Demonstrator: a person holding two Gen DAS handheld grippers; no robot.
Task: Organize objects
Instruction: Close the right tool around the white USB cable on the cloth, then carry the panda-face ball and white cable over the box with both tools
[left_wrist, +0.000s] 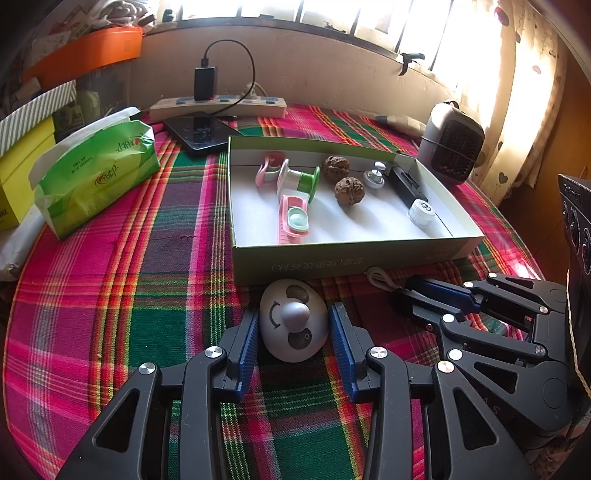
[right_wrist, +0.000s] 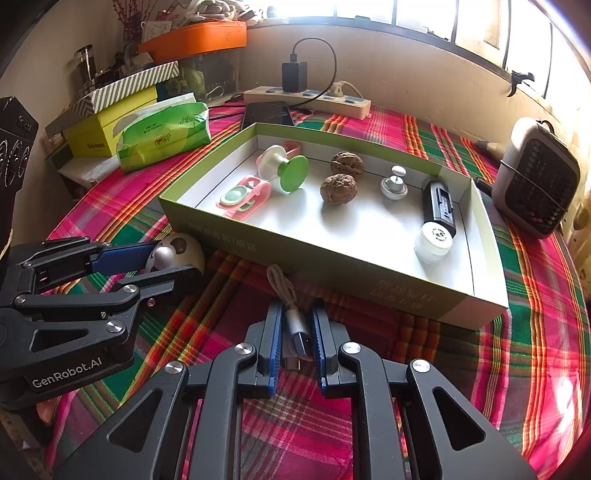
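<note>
The left gripper (left_wrist: 293, 325) stands wide around a white egg-shaped timer (left_wrist: 293, 319), its pads seemingly just clear. The right gripper (right_wrist: 297, 332) pinches a USB cable (right_wrist: 295, 325) beside the green box (right_wrist: 332, 266).

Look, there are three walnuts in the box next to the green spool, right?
Not quite: the box holds two walnuts, not three. They do sit next to the green spool, and the right wrist view shows both clearly.

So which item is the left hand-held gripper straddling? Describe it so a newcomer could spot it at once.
Start at the shallow green-sided box on the plaid cloth. Just outside its near wall, between the left hand-held gripper's blue pads, sits a white egg-shaped gadget. Unlike the pale cable beside it, it is rounded, with a grey knob and a curved arrow on top.
</note>
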